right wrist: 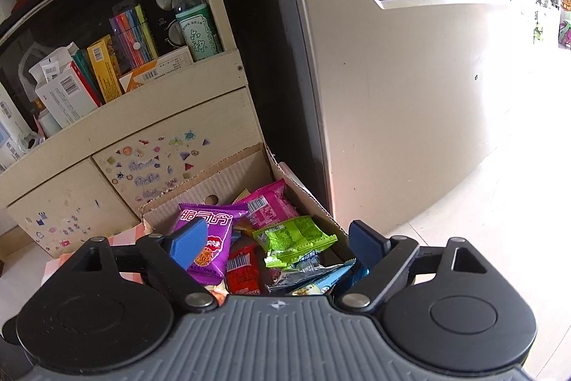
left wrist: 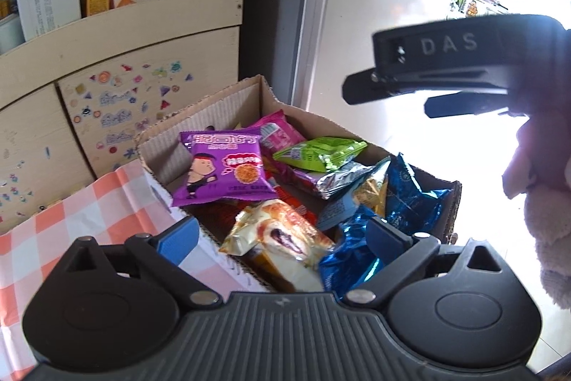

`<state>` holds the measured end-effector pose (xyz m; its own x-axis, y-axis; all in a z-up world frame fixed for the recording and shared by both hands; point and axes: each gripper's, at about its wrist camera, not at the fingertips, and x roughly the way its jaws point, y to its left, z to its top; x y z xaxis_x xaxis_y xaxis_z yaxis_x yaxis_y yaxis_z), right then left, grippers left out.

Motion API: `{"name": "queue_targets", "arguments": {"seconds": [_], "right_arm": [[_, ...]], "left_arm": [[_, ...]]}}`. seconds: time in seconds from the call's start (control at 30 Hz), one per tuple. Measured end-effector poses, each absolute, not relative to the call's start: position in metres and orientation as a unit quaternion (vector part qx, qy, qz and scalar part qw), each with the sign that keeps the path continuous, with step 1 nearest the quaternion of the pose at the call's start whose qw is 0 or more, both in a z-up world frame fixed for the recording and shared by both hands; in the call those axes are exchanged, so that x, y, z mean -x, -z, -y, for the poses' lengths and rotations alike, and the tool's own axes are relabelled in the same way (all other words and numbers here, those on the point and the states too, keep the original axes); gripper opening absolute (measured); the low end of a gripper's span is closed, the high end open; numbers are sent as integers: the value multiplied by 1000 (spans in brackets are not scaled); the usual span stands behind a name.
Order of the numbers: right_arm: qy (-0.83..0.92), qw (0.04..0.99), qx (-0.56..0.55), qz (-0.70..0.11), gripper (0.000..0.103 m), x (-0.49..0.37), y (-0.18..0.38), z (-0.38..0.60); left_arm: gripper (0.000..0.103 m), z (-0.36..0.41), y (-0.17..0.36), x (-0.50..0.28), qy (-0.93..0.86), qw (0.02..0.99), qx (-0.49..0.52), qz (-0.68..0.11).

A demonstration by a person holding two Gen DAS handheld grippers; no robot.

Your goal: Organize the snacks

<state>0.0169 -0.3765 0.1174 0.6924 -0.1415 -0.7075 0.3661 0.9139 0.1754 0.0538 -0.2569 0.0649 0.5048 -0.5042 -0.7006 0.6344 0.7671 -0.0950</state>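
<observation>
Pale fridge [right wrist: 410,102] beside a stickered wooden cabinet [right wrist: 150,131] (shelf crammed), sunlit floor [right wrist: 499,202] at right.

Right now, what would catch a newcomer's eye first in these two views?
The open cardboard box heaped with bright snack packets, the purple packet on top at the back. Both grippers, left and right, hang open over it. Behind stand a sticker-covered cabinet and a pale fridge.

One cardboard box [left wrist: 249,95] holds the snacks: one purple packet [left wrist: 223,172], one pink packet [left wrist: 278,131], one green packet [left wrist: 317,154], one silver packet [left wrist: 339,179], one bread roll in clear wrap [left wrist: 278,234], at least one red packet [right wrist: 242,268], and about three blue packets [left wrist: 410,191]. Others lie hidden underneath.
</observation>
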Motion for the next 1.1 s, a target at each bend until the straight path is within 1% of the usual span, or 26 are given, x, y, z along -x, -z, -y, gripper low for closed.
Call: {"name": "queue_targets", "arguments": {"seconds": [0.23,0.37,0.67,0.87,1.1], "right_arm": [[164,902,-113,-383,103,-9,-121,365],[179,897,-101,-392,103,-2,-120,363],[204,879,-122,-413,103,23,-114,363],[213,864,-134,-437,103,33,-106,357],[220,849,-142,-458,103,23,-97,353]], "left_arm": [[99,243,-69,-55,309,869,-87,-377],[99,232,-73,-56,293,872,-75,-384],[100,216,-76,-66,250,881,-68,-395],[100,217,-74,-68,227,886,-76,-397],[101,225,-69,-74,214,883,-81,-409]]}}
